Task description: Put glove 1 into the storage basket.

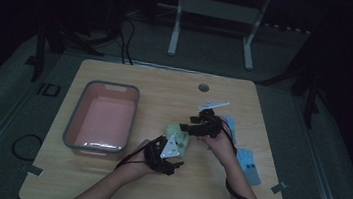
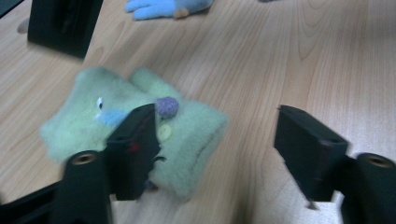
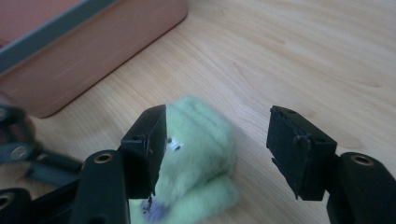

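Observation:
A pale green fuzzy sock [image 1: 179,134] lies folded at the middle of the wooden table [image 1: 166,85]. In the left gripper view the green sock [image 2: 196,130] shows a purple button, a green button and a blue patch. My left gripper [image 2: 215,116] is open, its left jaw over the sock's middle, with nothing gripped. My right gripper [image 3: 217,114] is also open just above the green sock [image 3: 205,140], whose right edge lies in the gap. In the high view the left gripper [image 1: 169,165] is just in front of the sock and the right gripper [image 1: 186,128] just behind it.
A pink bin [image 1: 73,133] with a grey rim stands to the left, and its wall [image 3: 93,60] is near the sock. Light blue fabric pieces [image 1: 248,165] lie at the right, one blue piece [image 2: 163,7] beyond the sock. A white flat item [image 1: 214,105] lies farther back.

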Demonstrator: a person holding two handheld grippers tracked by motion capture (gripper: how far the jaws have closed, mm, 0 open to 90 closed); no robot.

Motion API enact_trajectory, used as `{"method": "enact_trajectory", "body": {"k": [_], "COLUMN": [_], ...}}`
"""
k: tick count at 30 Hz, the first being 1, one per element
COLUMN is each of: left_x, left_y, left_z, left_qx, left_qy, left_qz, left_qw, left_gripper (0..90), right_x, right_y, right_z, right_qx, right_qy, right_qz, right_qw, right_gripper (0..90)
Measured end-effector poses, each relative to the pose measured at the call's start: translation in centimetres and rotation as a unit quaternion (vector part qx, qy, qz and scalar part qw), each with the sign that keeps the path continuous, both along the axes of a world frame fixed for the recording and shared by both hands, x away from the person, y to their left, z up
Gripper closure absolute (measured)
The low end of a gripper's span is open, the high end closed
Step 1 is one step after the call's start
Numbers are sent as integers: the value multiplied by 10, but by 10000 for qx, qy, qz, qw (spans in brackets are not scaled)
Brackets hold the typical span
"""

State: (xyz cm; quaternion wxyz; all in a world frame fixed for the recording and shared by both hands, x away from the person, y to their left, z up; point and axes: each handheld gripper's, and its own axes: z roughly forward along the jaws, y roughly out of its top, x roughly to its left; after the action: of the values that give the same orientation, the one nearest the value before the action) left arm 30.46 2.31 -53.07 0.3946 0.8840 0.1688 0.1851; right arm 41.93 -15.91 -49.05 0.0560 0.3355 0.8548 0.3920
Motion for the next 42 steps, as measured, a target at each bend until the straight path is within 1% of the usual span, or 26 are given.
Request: {"method": "enact_trajectory", "body": {"k": [2,3,5,6,7,9,14,16,17,18,19,21,23,26,27,28,29,30,31,32,33,34,35,36,37,42], "left_x": [3,4,5,6,6,7,8,9,9,9,9,10,11,9,8,7,7,7,7,8,8,11,14,14,15,17], "left_y": [-1,-2,-3,-3,-3,-3,-3,-2,-2,-2,-1,-2,-2,-5,-7,-8,-8,-11,-12,-13,-13,-12,-11,-11,-11,-11], "left_z": [-1,-2,-5,-8,-10,-14,-18,-18,-18,-19,-19,-19,-20,-23,-24,-23,-23,-23,-23,-23,-23,-19,-18,-18,-16,-6], "left_qx": [120,171,348,381,426,602,644,620,620,744,733,781,805,1083,1184,1256,1256,1449,1534,1572,1572,1405,1307,1307,1268,1308], "left_qy": [-43,-57,-153,-153,-148,-122,-88,-27,-27,-114,-105,-149,-173,-436,-512,-552,-552,-711,-782,-821,-821,-629,-536,-536,-457,-266], "left_qz": [-15,-27,-5,-22,-29,-58,-54,-52,-52,-66,-62,-51,-62,-124,-160,-173,-173,-157,-148,-110,-110,0,32,32,56,95], "left_qw": [9999,9998,9993,9992,9990,9981,9979,9981,9981,9971,9972,9968,9966,9931,9915,9904,9904,9868,9850,9841,9841,9881,9900,9900,9909,9910], "left_gripper": [351,383,397,423,422,424,435,447,462,462,491,521,530,532,524,520,522,522,584,620,676,676,737,745,753,763], "right_x": [5,7,11,12,13,15,17,17,17,17,17,18,18,18,18,19,19,19,19,18,18,18,17,17,17,16], "right_y": [5,8,12,13,14,16,19,19,19,19,20,20,19,18,18,18,18,18,18,19,19,20,20,20,20,19], "right_z": [-7,-11,-19,-23,-27,-34,-45,-47,-47,-48,-51,-53,-54,-57,-57,-57,-57,-56,-55,-54,-54,-53,-51,-51,-49,-45], "right_qx": [-25,-67,-89,-123,-118,-124,-259,-263,-263,-285,-377,-314,-245,-91,-71,-72,-72,-85,-111,-121,-121,-130,-81,-81,-24,26], "right_qy": [104,147,276,336,414,528,663,729,729,789,895,963,1025,1131,1163,1170,1170,1187,1225,1217,1217,1209,1201,1201,1222,1224], "right_qz": [24,52,106,108,113,114,126,139,139,178,267,276,275,303,315,324,324,334,347,347,347,347,289,289,238,208], "right_qw": [9999,9999,9995,9993,9990,9985,9974,9969,9969,9963,9949,9945,9940,9931,9927,9926,9926,9923,9918,9919,9919,9920,9923,9923,9922,9923], "right_gripper": [380,379,379,379,379,379,364,372,372,373,372,407,416,495,504,511,511,529,580,604,604,626,670,670,686,699]}}
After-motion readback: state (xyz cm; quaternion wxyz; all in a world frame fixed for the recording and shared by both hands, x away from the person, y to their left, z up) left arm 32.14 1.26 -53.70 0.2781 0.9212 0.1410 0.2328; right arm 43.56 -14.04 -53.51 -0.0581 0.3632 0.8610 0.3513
